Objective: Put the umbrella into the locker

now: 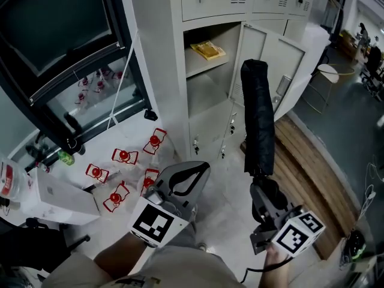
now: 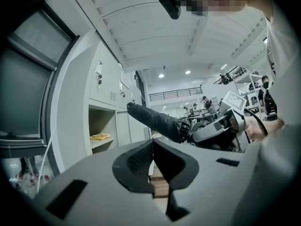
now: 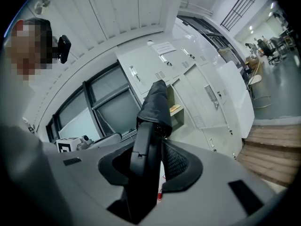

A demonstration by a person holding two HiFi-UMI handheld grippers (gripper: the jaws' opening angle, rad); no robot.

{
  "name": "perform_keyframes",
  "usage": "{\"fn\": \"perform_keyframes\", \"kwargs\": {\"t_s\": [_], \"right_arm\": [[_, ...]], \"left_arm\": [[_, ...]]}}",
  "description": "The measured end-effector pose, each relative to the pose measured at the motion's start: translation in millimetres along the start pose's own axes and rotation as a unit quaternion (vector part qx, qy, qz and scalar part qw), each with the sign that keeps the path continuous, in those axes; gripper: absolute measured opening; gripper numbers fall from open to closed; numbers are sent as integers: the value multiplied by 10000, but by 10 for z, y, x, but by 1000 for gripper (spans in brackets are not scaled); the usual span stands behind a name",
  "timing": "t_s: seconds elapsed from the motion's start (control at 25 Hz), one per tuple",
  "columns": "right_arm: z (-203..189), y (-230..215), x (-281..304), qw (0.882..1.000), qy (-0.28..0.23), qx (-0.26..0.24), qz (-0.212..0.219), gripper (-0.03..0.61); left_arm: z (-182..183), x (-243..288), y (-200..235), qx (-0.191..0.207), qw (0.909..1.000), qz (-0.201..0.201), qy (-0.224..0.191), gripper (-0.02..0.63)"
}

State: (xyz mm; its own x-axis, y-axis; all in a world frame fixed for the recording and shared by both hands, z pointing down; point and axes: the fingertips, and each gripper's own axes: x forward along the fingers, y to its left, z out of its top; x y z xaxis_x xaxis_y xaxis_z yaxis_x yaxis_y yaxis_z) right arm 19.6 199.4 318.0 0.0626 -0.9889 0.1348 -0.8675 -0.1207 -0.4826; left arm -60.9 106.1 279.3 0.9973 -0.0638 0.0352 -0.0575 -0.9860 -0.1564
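A folded black umbrella [image 1: 258, 116] stands upright in front of the grey lockers, with my right gripper [image 1: 264, 186] shut on its handle. In the right gripper view the handle [image 3: 145, 166] fills the gap between the jaws and the canopy [image 3: 155, 105] points toward the open locker compartment [image 3: 175, 102]. That compartment [image 1: 207, 77] has its door [image 1: 264, 56] swung open to the right, and a yellow packet [image 1: 208, 50] lies on its shelf. My left gripper [image 1: 195, 173] hangs lower left, shut and holding nothing. From the left gripper view, the umbrella [image 2: 155, 120] shows beyond its jaws.
Several red-capped items in clear packs [image 1: 123, 156] lie on the floor at the left, beside a white box [image 1: 57, 200] and a green bottle [image 1: 66, 158]. A wooden platform [image 1: 306, 161] runs along the right. A stool [image 1: 327, 74] stands behind the door.
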Motion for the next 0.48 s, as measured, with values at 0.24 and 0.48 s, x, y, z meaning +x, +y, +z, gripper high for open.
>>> {"fn": "perform_keyframes", "kwargs": {"t_s": [0.24, 0.48], "right_arm": [[-77, -194, 359, 9997, 240, 61, -17, 135], [-205, -405, 689, 9984, 502, 234, -121, 135]], "left_arm": [[-257, 268, 275, -58, 9997, -13, 236, 8], [-506, 509, 570, -205, 9987, -24, 458, 8]]}}
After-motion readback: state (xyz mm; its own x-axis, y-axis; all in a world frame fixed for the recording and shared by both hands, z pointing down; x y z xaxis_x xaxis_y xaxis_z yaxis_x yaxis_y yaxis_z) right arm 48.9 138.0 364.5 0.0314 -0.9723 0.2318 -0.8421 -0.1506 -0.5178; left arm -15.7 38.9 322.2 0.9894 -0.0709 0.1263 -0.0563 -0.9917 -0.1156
